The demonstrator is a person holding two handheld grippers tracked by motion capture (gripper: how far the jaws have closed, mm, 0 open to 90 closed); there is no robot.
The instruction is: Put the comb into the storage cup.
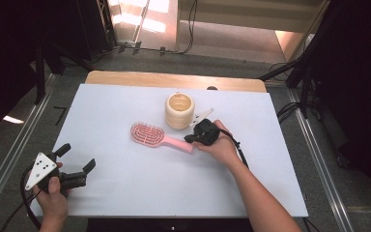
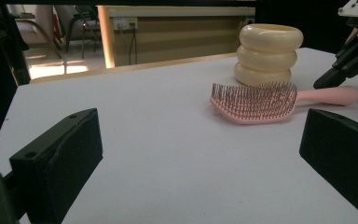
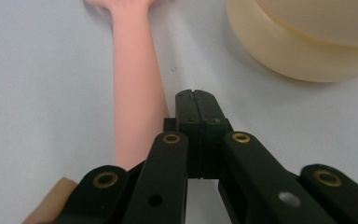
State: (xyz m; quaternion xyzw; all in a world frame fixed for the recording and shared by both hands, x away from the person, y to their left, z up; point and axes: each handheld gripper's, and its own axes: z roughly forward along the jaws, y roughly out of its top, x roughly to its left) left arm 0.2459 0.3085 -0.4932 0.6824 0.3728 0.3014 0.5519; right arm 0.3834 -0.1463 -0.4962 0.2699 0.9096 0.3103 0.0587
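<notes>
Brush not yet grasped; right jaws pressed together beside its handle.

Your right gripper (image 3: 196, 100) is clenched on nothing, tips just right of the pink hairbrush (image 1: 155, 136) handle, with the cream ringed cup (image 1: 179, 110) ahead. Your left gripper (image 1: 75, 162) rests released, brush well ahead of its jaws. Opening, grasping and lifting all remain.

Recording lab, white-topped table (image 1: 125, 193), dark camera stands (image 1: 309, 72), floor cables (image 1: 191, 29)
</notes>
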